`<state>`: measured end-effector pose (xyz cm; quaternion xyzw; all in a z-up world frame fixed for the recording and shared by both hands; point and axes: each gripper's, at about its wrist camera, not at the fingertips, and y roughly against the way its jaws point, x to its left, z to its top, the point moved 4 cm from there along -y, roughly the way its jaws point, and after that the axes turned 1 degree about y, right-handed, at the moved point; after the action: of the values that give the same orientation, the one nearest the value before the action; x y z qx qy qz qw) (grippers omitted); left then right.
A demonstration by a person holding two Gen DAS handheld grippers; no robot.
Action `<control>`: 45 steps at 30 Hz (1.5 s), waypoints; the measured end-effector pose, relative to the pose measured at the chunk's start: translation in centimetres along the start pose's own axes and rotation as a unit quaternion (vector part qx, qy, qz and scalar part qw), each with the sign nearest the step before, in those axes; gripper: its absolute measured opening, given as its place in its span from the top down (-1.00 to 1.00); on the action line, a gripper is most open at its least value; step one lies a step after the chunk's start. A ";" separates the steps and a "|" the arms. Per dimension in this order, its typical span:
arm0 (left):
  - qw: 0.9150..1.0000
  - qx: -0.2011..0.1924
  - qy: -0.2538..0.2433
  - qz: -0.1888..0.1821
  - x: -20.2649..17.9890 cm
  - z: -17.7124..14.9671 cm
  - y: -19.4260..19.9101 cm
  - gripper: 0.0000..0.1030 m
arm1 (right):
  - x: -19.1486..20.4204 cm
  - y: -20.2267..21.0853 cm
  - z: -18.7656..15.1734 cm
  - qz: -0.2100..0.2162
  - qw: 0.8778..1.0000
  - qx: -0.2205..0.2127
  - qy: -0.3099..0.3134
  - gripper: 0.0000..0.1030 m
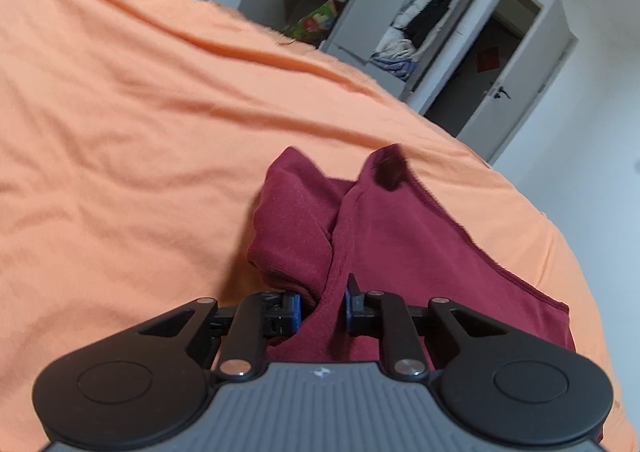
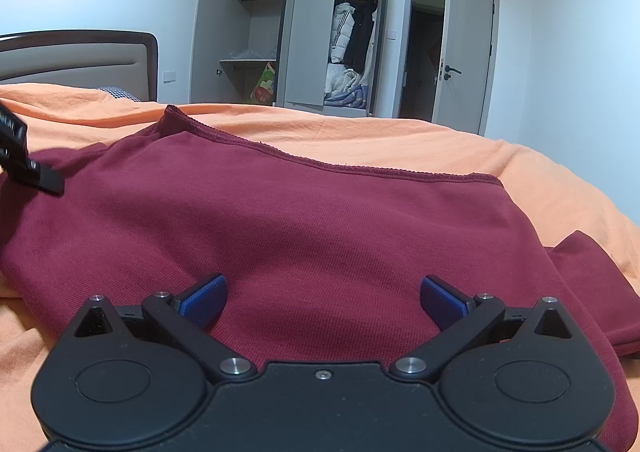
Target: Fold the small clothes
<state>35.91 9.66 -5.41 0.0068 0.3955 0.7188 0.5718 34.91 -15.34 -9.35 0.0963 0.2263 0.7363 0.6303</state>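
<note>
So you're mid-fold: left gripper (image 1: 322, 306) is pinching the shirt (image 2: 304, 236), right gripper (image 2: 323, 302) gapes wide above it. Next, grab the hem and fold over.

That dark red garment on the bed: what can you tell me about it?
The dark red garment looks like a soft, fine-ribbed knit with a stitched hem along its far edge. It lies crumpled on the orange bedsheet, partly bunched into folds rather than flat. The left tool is shut on a fold of its fabric, lifting it slightly. The right tool hovers open just above its broad middle.
</note>
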 end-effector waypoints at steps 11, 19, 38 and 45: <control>0.989 -0.013 -0.103 -0.101 -11.8 2.3 1.4 0.66 | -1.7 1.7 2.2 0.005 1.000 0.009 -0.014 -0.99; 0.944 0.013 -0.248 -0.217 -25.2 -3.3 3.0 0.66 | -7.2 8.5 0.7 -0.033 0.998 0.002 -0.055 -0.99; 0.904 0.158 -0.309 -0.249 -29.6 -13.9 -1.2 -0.43 | -9.9 15.6 -5.6 -0.120 0.987 0.044 -0.098 -0.99; 0.917 0.125 -0.286 -0.250 -27.9 -12.0 1.3 -0.90 | -10.1 15.9 -5.7 -0.124 0.986 0.041 -0.106 -0.99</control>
<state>38.99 -20.22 -0.55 0.1839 0.2905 0.4646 0.8160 20.34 -28.02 -5.65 0.1703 0.1982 0.6280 0.7330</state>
